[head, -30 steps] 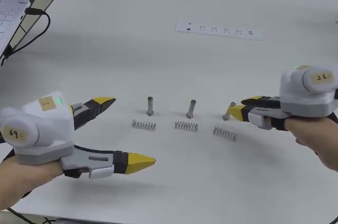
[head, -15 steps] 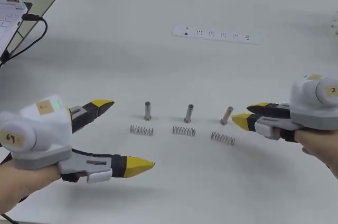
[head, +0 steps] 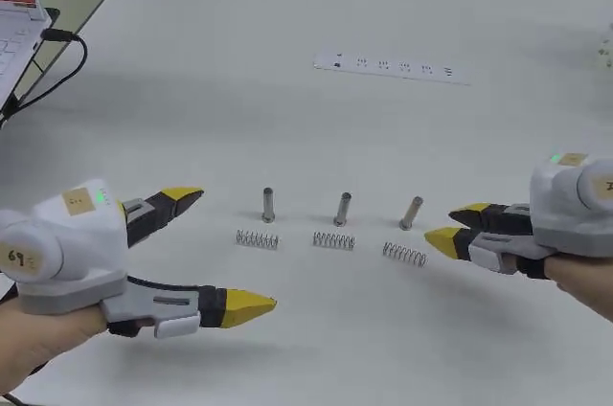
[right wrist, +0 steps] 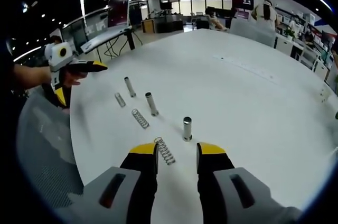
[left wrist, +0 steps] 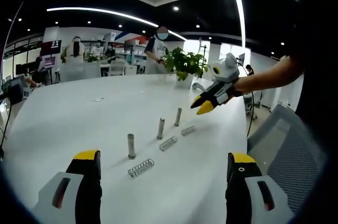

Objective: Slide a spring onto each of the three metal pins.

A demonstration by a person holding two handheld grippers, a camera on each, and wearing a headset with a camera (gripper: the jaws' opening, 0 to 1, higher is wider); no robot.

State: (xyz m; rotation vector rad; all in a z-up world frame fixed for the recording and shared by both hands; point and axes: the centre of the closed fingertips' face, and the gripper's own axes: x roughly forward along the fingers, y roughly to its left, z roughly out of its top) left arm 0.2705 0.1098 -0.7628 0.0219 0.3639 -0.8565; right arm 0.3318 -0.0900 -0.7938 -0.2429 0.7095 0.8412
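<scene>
Nearest us, our left gripper (head: pixel 233 249) hangs at the left, jaws spread wide and empty. Our right gripper (head: pixel 445 223) points in from the right, jaws a little apart and holding nothing, aimed at the right spring (head: pixel 404 254) (probably our first pick). That one lies in a row with the middle spring (head: pixel 333 241) and left spring (head: pixel 258 239) on the table (head: pixel 287 119). Just beyond stand the bare left pin (head: pixel 268 205), middle pin (head: pixel 343 210) and right pin (head: pixel 412 213), each pair apparently set ready to mate. Farthest lies a power strip (head: pixel 393 67).

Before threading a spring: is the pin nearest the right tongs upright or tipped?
Upright: the pin stands on its end on the table.
</scene>
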